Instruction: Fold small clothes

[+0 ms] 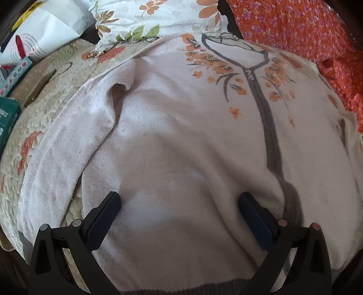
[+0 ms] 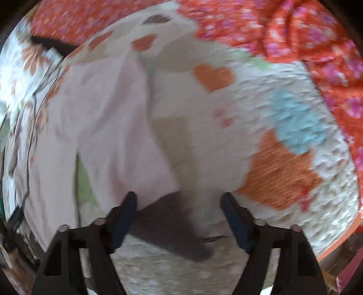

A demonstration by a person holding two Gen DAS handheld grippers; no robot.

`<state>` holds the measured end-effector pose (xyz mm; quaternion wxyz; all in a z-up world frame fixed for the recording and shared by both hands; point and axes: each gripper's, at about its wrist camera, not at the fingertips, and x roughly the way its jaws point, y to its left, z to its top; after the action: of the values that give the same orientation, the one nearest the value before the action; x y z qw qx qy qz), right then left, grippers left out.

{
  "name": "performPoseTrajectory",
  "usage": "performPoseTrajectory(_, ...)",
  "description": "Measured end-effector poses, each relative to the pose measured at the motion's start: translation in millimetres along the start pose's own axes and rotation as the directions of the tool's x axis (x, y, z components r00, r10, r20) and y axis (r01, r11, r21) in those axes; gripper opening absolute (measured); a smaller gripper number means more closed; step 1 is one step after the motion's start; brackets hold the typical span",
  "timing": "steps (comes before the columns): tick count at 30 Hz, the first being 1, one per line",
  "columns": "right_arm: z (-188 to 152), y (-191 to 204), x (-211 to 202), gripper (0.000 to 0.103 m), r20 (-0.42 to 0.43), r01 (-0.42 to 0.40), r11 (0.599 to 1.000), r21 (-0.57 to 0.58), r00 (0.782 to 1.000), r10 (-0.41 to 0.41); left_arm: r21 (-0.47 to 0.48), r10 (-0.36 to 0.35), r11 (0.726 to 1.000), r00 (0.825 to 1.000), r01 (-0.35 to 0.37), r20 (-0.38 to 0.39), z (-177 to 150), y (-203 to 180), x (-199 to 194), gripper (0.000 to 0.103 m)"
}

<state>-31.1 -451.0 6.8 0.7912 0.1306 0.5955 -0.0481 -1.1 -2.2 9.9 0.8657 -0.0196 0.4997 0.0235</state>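
A pale pink sweater (image 1: pixel 181 136) with a grey zip placket (image 1: pixel 270 136) and orange flower embroidery lies flat on a quilted bedspread (image 1: pixel 45 109). Its left sleeve (image 1: pixel 68 147) runs down beside the body. My left gripper (image 1: pixel 179 202) stands open just over the lower body of the sweater, with fabric between its fingers but not pinched. The right wrist view is blurred. There the other sleeve (image 2: pixel 109 127) ends in a dark grey cuff (image 2: pixel 172 220). My right gripper (image 2: pixel 178 199) is open with the cuff lying between its fingers and the right pad apart from it.
An orange floral cloth (image 1: pixel 306 34) is bunched at the far right, also the orange floral cloth (image 2: pixel 295 34) in the right wrist view. A flowered pillow (image 1: pixel 158 15), a white paper bag (image 1: pixel 45 29) and a teal box (image 1: pixel 6 118) sit at the far and left edges. The bedspread (image 2: pixel 226 127) has orange and blue patches.
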Motion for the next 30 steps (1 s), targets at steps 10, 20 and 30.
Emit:
performPoseTrajectory(10, 39.6, -41.3, -50.3, 0.007, 0.166, 0.331, 0.943, 0.027, 0.929, -0.330, -0.083, 0.004, 0.997, 0.992, 0.007, 0.128, 26.6, 50.7, -48.5, 0.103)
performPoseTrajectory(20, 55.4, -53.6, -77.7, 0.065, 0.269, 0.278, 0.947, 0.163, 0.911, -0.314, -0.243, -0.007, 0.970, 0.998, 0.023, 0.069, 68.5, 146.5, -43.0, 0.103)
performPoseTrajectory(30, 3.8, 42.2, -61.4, 0.067, 0.314, 0.131, 0.991, -0.014, 0.942, -0.120, -0.088, 0.071, 0.994, 0.997, -0.068, 0.033, 133.8, 165.2, 33.2, 0.099)
